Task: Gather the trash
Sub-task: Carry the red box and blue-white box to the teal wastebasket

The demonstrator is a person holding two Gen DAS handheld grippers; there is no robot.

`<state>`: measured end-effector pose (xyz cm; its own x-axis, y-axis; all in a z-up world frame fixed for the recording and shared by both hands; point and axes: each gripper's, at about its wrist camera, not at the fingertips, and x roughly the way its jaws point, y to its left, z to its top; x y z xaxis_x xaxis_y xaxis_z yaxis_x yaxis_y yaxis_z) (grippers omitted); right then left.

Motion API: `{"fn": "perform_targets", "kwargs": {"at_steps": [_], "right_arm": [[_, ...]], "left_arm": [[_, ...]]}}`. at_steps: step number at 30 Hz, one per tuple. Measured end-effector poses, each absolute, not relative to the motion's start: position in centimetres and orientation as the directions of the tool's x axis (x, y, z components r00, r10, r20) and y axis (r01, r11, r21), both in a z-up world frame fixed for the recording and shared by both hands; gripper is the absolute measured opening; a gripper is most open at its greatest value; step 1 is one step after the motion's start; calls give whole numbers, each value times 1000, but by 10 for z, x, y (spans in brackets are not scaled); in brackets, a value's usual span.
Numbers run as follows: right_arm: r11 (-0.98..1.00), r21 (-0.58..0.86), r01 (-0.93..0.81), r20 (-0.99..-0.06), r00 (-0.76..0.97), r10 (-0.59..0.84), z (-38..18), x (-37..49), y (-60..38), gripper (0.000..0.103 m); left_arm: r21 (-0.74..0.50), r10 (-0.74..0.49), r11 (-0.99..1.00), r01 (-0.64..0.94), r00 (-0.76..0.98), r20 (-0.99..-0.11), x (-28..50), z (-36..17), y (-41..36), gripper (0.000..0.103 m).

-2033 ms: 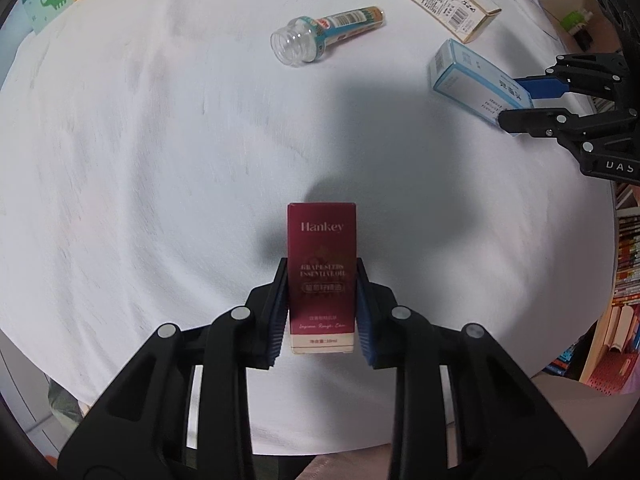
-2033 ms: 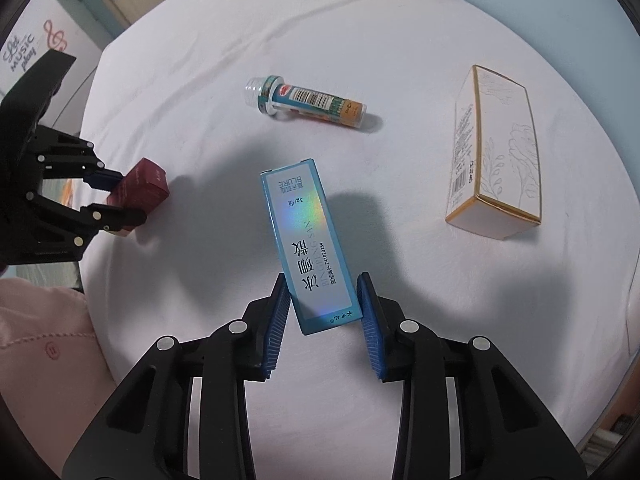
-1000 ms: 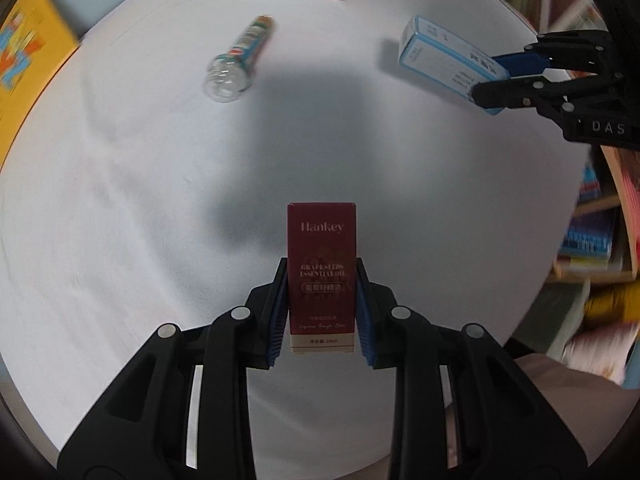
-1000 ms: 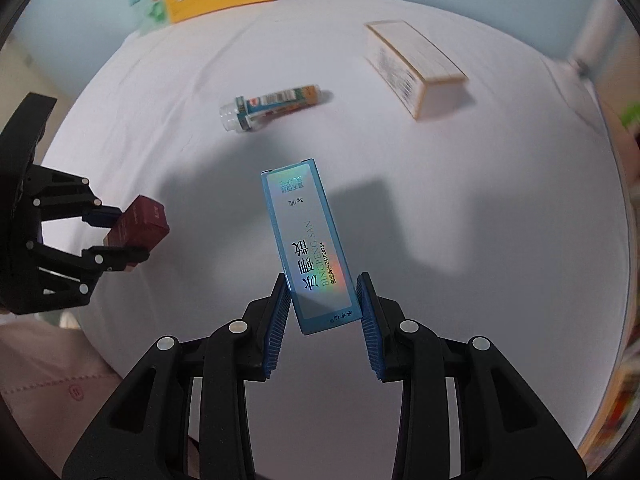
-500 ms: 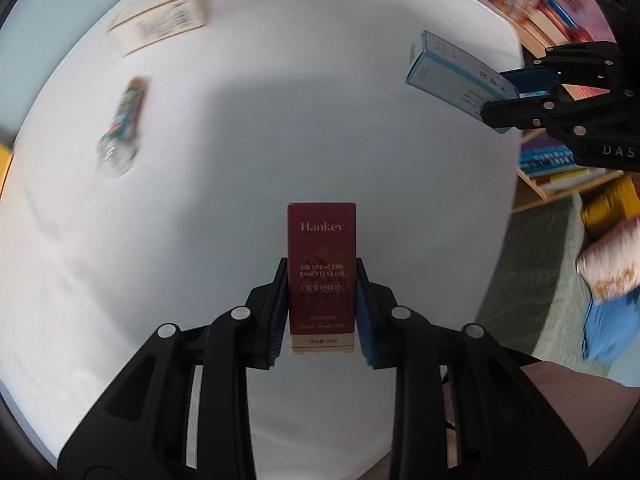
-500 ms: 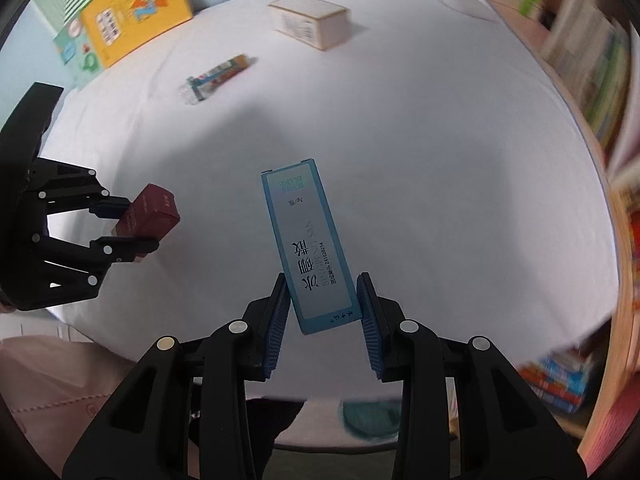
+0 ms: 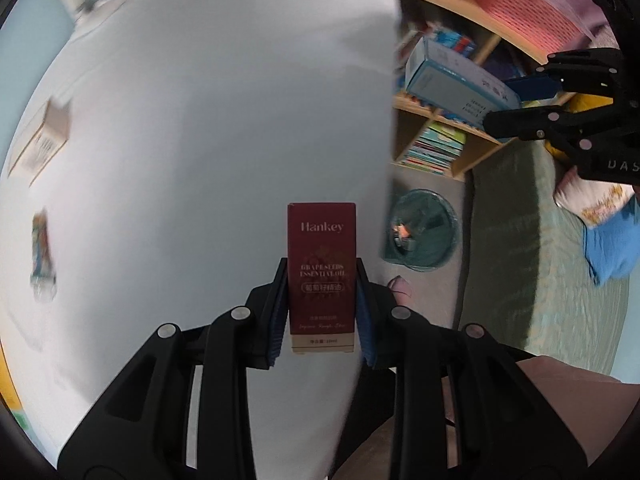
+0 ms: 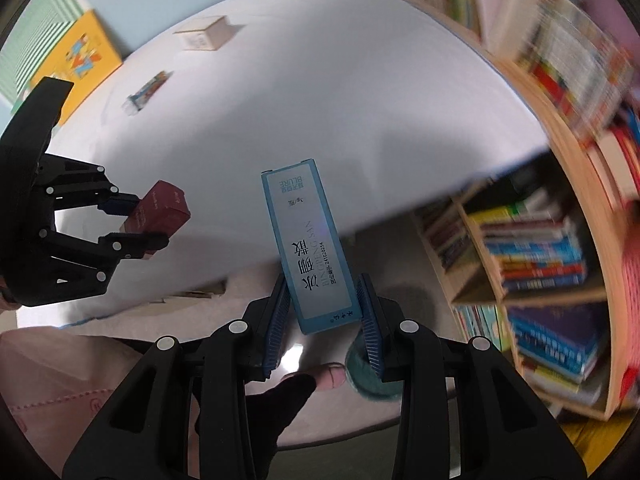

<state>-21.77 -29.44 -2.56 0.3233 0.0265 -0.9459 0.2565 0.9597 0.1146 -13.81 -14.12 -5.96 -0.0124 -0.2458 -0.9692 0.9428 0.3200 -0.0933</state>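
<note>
My left gripper (image 7: 322,312) is shut on a dark red Hankey box (image 7: 322,264), held upright near the right edge of the white table (image 7: 200,120). My right gripper (image 8: 322,316) is shut on a long light-blue box (image 8: 308,248), which hangs past the table's edge over the floor. From the left wrist view the right gripper (image 7: 516,100) and its blue box (image 7: 452,84) show at the upper right. Down on the floor stands a round teal waste bin (image 7: 422,232) with some scraps inside. The bin (image 8: 370,376) shows only partly behind the right gripper's fingers.
A beige carton (image 8: 204,34) and a small plastic tube (image 8: 146,92) lie on the table behind. A wooden bookshelf (image 8: 540,240) full of books stands close on the right. A green rug (image 7: 540,260), a blue cushion (image 7: 612,240) and a person's toes (image 8: 330,376) are on the floor.
Both grippers have carried their boxes sideways from over the table to its edge and rolled. The bookshelf, floor and teal bin have come into view; the carton and tube have slid away.
</note>
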Motion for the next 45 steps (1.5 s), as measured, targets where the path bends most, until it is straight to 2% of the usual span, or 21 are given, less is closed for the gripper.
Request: {"fn": "perform_targets", "kwargs": {"at_steps": [28,45], "right_arm": [[805,173,567,-946,322,-23,-44,-415,-358,35],[725,205,658,-951,309,-12,-61,-477,-372,35]], "left_arm": [[-84,-191,-48,995,-92,-977,-300,-71,-272,27],[-87,-136,-201,976,-116,-984,-357,-87,-313,27]]}}
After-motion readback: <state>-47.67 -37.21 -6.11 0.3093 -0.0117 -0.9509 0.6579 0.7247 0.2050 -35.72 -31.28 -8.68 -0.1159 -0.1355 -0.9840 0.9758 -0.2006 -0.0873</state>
